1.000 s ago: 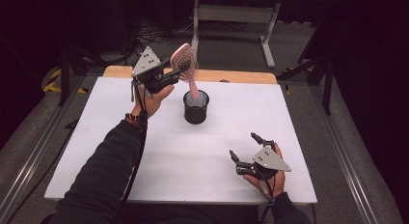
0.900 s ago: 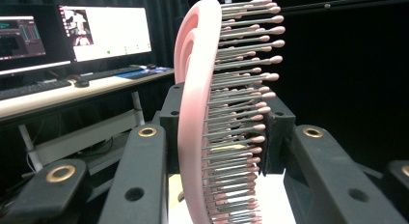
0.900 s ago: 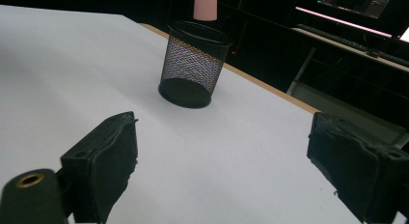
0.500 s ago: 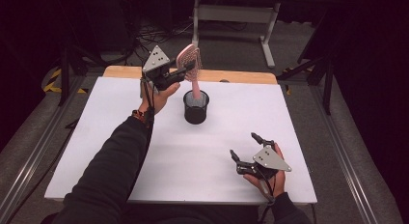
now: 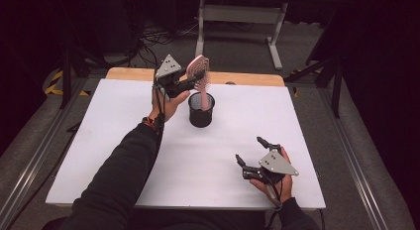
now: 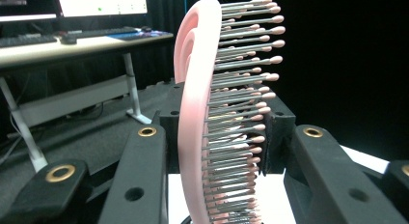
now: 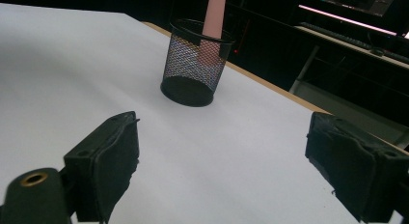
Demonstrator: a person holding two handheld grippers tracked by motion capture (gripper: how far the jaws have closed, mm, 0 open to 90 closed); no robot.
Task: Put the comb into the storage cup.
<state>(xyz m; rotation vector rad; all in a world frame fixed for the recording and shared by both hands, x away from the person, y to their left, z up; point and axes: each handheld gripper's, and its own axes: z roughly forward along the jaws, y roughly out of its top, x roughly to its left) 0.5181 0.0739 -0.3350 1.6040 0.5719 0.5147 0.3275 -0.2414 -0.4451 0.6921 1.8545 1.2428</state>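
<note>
Hairbrush (image 5: 199,71) (pink, grey pink-tipped bristles), clamped upright in the left gripper (image 5: 195,83), has sunk handle-first into the black mesh cup (image 5: 201,111) on the white tabletop (image 5: 119,121); right gripper (image 5: 251,153) rests apart.

On the table (image 5: 124,141), the mesh cup (image 5: 201,111) stands toward the far edge, about midway across. The hairbrush (image 5: 200,76) rises upright from it, handle end down inside. My left gripper (image 5: 195,83) sits at the brush head, just left of the cup. My right gripper (image 5: 250,153) rests at the near right, well apart from the cup.
</note>
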